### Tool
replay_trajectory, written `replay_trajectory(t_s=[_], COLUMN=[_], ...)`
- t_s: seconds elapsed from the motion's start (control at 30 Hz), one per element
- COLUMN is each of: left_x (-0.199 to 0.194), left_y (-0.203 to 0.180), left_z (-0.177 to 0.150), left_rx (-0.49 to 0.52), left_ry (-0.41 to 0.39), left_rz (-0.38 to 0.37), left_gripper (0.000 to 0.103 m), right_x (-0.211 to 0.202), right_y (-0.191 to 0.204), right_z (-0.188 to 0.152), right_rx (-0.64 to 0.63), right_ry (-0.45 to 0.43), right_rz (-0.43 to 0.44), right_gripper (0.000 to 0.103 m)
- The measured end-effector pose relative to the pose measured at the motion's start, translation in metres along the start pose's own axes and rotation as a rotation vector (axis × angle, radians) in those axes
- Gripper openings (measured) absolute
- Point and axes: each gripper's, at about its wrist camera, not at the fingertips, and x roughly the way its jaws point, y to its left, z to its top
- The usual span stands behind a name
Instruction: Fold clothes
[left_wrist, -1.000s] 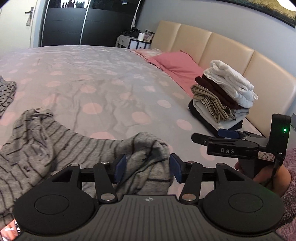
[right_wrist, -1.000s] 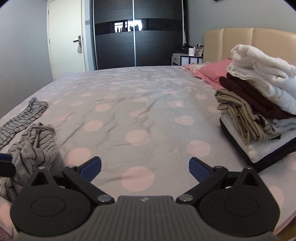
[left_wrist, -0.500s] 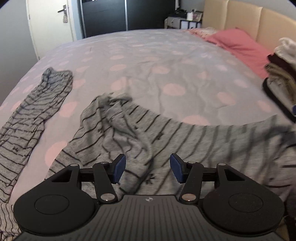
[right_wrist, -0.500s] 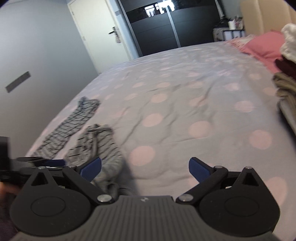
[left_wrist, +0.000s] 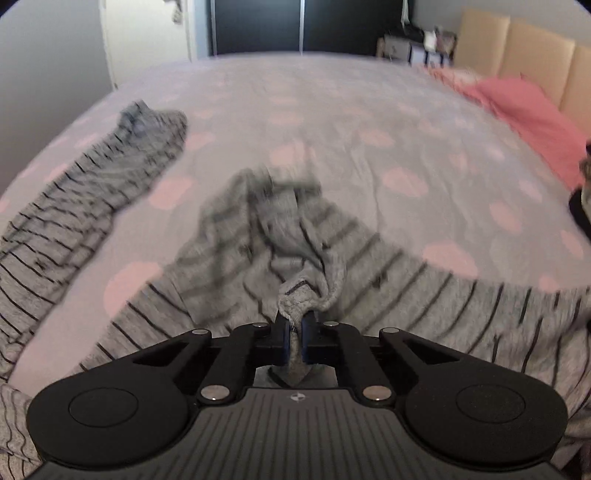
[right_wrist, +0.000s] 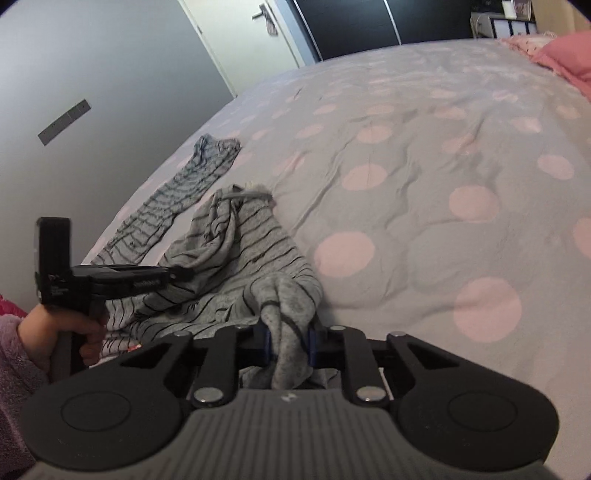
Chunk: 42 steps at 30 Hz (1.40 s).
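Left wrist view: the left gripper (left_wrist: 293, 341) is clamped tight on a bunched fold of the grey, dark-striped knit garment (left_wrist: 258, 251), fabric squeezed between its blue pads. The garment sprawls crumpled across the near side of the grey bedspread with pink polka dots (left_wrist: 369, 129), one long striped sleeve (left_wrist: 92, 192) trailing off to the left. A pink pillow (left_wrist: 524, 107) lies far right against the beige padded headboard (left_wrist: 532, 59). The picture is motion-blurred.

Right wrist view: the right gripper (right_wrist: 290, 341) has its jaws closing, and a thick wad of the same striped garment (right_wrist: 236, 251) sits pinched between the pads. The cloth lies at the bed's near left corner. At left, a hand (right_wrist: 62, 325) in a fluffy pink sleeve (right_wrist: 18, 369) grips the other gripper's handle, its tip over the fabric.
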Motion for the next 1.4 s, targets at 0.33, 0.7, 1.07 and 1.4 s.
replay_trajectory(t_s=[0.33,0.7,1.07,1.4], left_x=[-0.120,-0.230,-0.170,-0.090], left_y=[-0.002,-0.085,-0.030,0.072], left_z=[0.094,0.207,0.156,0.050], left_rx=[-0.051,0.032,-0.025,-0.203], left_ry=[-0.368,-0.687,-0.334,-0.034], left_rz=[-0.013,-0.240,-0.086,0.178], left_gripper=[0.003,0.003,0.003,0.003], right_x=[-0.068,-0.236,-0.209,-0.095], right_y=[-0.011,-0.037,-0.017,0.029], right_z=[0.035,0.081,0.028,-0.045], right_rx=[-0.027,-0.037,-0.218,-0.391], right_ry=[-0.215,-0.722,-0.465,0.011], right_rz=[-0.121,-0.403,-0.260,0.084], right_gripper=[0.012,0.012,0.013,0.018])
